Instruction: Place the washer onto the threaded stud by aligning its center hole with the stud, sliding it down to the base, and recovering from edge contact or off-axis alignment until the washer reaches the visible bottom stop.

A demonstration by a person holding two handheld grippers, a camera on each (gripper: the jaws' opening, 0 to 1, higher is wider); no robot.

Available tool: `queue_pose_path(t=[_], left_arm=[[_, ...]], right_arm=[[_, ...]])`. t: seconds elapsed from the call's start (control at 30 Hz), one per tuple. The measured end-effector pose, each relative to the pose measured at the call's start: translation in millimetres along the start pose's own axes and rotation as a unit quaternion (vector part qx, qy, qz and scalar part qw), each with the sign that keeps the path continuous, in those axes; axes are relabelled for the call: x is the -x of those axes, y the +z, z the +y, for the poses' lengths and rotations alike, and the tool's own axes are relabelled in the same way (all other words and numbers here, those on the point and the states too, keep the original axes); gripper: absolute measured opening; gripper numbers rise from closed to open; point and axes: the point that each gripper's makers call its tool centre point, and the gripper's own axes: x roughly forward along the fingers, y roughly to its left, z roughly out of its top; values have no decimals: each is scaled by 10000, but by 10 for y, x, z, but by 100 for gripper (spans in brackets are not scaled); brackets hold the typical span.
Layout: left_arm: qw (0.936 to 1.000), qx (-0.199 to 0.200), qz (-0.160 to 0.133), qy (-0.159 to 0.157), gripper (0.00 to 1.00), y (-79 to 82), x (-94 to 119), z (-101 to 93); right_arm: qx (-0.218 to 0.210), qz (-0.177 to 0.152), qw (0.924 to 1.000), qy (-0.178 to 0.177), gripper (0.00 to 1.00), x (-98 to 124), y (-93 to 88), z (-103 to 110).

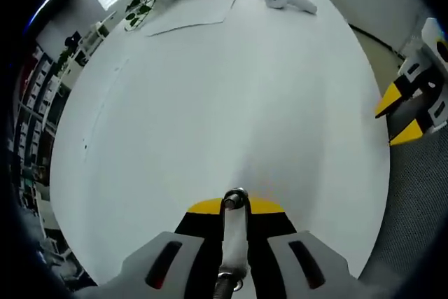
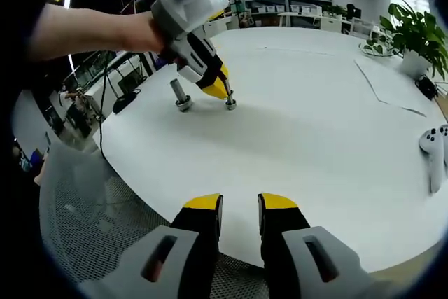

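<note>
The left gripper is clenched on a threaded stud, which runs up between its yellow-tipped jaws in the left gripper view, with a round metal end at the far tip that may be a nut or the washer; the blur leaves that open. In the right gripper view this gripper is held by a hand low over the white table, its jaw tips touching or nearly touching the surface, with a small metal piece at the tips and a second, short metal post with a flanged base standing just beside it. Which of these is the washer cannot be told for certain. The right gripper hangs released over the near table edge, jaws slightly parted and holding nothing, well apart from the work. The likely trouble from here is tilt: a stud held at a slant would let a washer catch on the threads or its edge and jam short of the base. A slip of the grip could also knock over the nearby post.
</note>
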Motion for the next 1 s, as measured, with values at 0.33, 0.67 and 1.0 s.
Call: queue_pose_path(t=[0.33,0.67,1.0], left_arm=[[9999,154,32,-36,9,-55,-86,11],[9998,183,-54,-102,10,-33,-92,-5],[9990,357,-251,-23,13,-51,62,-27]], right_arm=[[-2,4,10000,-4,24,-1,-3,-1],[7,11,10000,-12,24,3,-9,4],[64,29,10000,-53,24,3,-10,-6]])
